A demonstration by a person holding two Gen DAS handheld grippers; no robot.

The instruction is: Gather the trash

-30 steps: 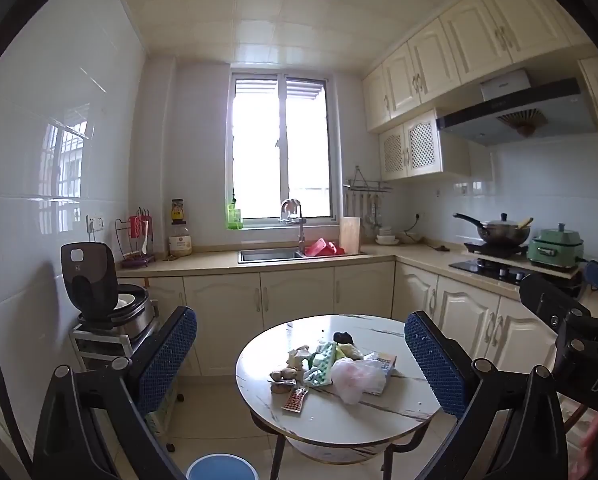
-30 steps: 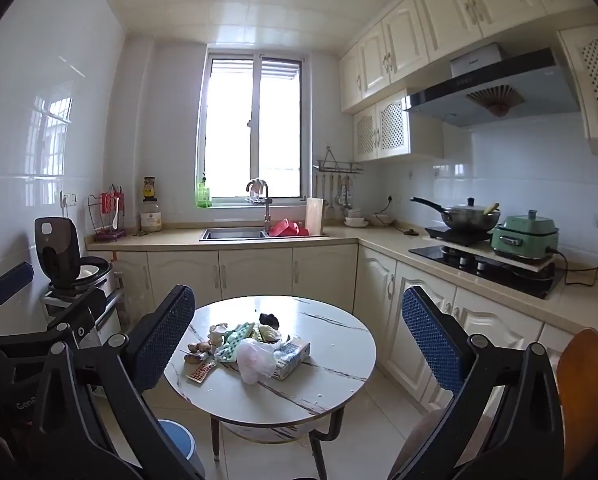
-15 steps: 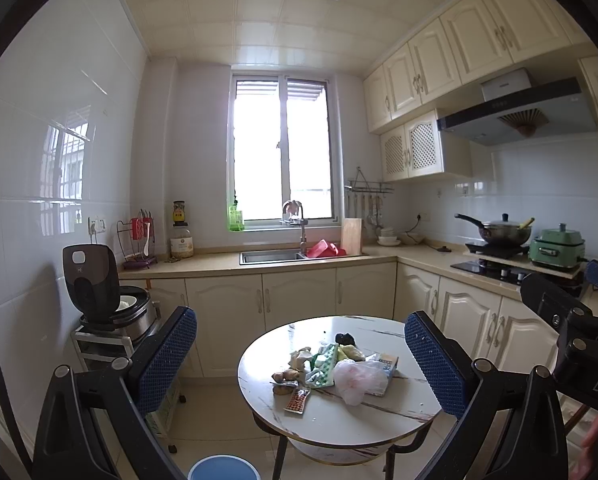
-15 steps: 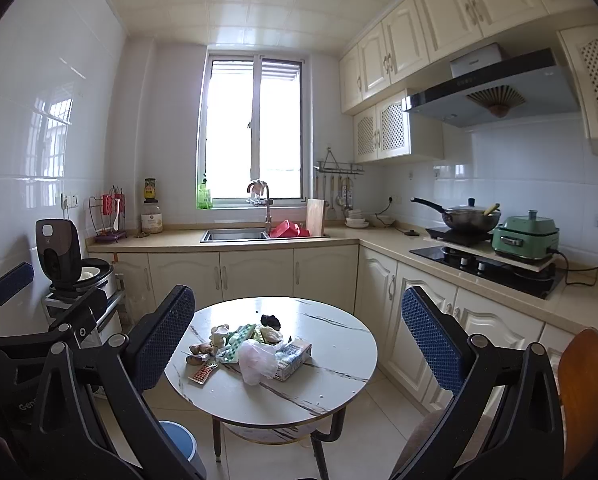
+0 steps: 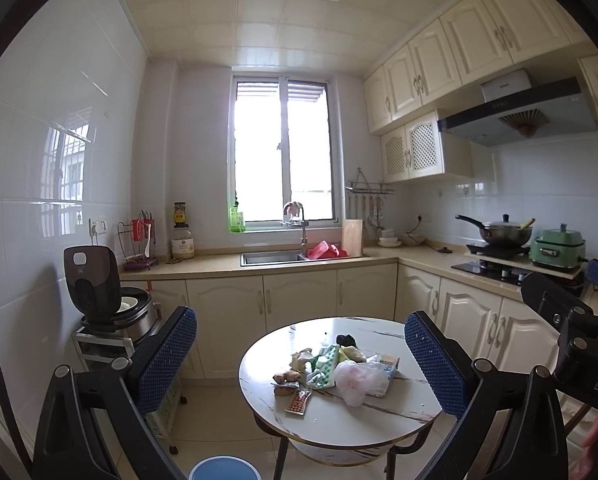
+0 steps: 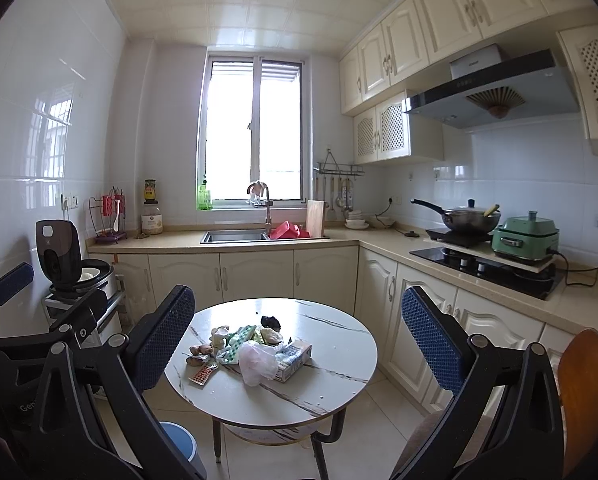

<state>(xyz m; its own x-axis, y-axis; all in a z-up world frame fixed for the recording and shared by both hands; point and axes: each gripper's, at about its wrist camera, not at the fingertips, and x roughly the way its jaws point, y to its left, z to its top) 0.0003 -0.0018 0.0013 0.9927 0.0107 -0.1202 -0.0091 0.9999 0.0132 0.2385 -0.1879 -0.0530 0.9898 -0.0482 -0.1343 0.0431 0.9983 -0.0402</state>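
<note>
A pile of trash lies on a round white marble table: a crumpled clear plastic bag, a green patterned wrapper, a small box, a red packet and food scraps. The pile also shows in the right wrist view. My left gripper is open and empty, well short of the table. My right gripper is open and empty, also held back from the table. A blue bin stands on the floor left of the table, also in the right wrist view.
Cream cabinets and a counter with a sink run along the back wall. A stove with a wok and a green cooker is on the right. A rice cooker on a cart stands left. A brown chair is at right.
Both views have shifted only slightly; the table and trash sit a touch higher and closer. Both grippers stay open and empty.
</note>
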